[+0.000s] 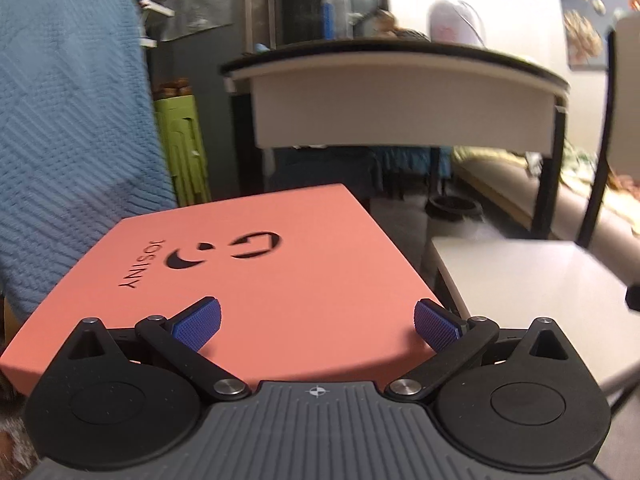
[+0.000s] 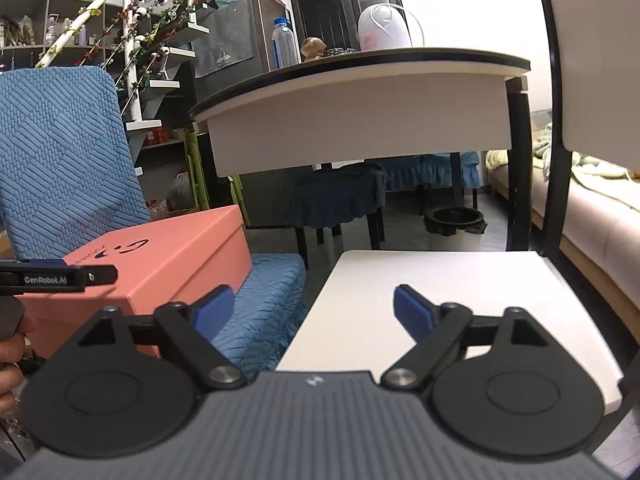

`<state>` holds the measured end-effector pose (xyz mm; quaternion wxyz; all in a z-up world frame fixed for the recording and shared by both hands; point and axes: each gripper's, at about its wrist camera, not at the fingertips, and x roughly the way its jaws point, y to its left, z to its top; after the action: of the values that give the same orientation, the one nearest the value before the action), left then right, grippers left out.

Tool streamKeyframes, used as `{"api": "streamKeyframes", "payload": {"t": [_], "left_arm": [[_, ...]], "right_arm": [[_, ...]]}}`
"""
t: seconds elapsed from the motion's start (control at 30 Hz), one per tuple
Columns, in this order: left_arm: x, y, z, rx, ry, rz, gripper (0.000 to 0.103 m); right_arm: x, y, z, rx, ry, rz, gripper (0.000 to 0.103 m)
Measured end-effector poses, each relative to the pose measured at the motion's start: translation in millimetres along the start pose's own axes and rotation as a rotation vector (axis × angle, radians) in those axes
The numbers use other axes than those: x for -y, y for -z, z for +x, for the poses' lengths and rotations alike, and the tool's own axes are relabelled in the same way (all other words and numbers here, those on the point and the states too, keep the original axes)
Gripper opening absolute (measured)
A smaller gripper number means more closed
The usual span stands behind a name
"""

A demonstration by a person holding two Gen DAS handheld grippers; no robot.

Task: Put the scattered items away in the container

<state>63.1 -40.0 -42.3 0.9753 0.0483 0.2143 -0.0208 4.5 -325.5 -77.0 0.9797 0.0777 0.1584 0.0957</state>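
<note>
A salmon-pink lidded box (image 1: 248, 280) with a black logo fills the lower middle of the left wrist view. My left gripper (image 1: 318, 326) hovers just above its near edge, open, with nothing between its blue pads (image 1: 200, 324). In the right wrist view the same box (image 2: 172, 264) rests on a blue quilted chair seat (image 2: 264, 304) at the left. My right gripper (image 2: 314, 312) is open and empty over the gap between that chair and a white chair seat (image 2: 460, 280). The left gripper's black finger (image 2: 60, 276) shows at the left edge beside the box. No scattered items are visible.
The blue chair's backrest (image 2: 60, 152) rises at the left. A dark-topped table (image 2: 360, 80) stands ahead with a water bottle (image 2: 285, 46) and a white appliance (image 2: 382, 28). The white chair's black frame (image 2: 560, 160) stands at the right. A dark round object (image 2: 454, 218) sits on the floor.
</note>
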Motion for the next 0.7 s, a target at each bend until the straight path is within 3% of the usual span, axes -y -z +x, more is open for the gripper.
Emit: {"api": "streamKeyframes", "payload": {"t": [0.2,0.7], "left_arm": [[3.4,1.2,1.5,0.005,0.026,0.001,0.103],[0.7,0.0,1.8,0.0,-0.001,-0.021,0.103]], "right_arm": [[2.6,6.1,-1.9,-0.021,0.016,0.008,0.103],[-11.2,11.9,-1.0,-0.028,0.061,-0.03,0.103]]}}
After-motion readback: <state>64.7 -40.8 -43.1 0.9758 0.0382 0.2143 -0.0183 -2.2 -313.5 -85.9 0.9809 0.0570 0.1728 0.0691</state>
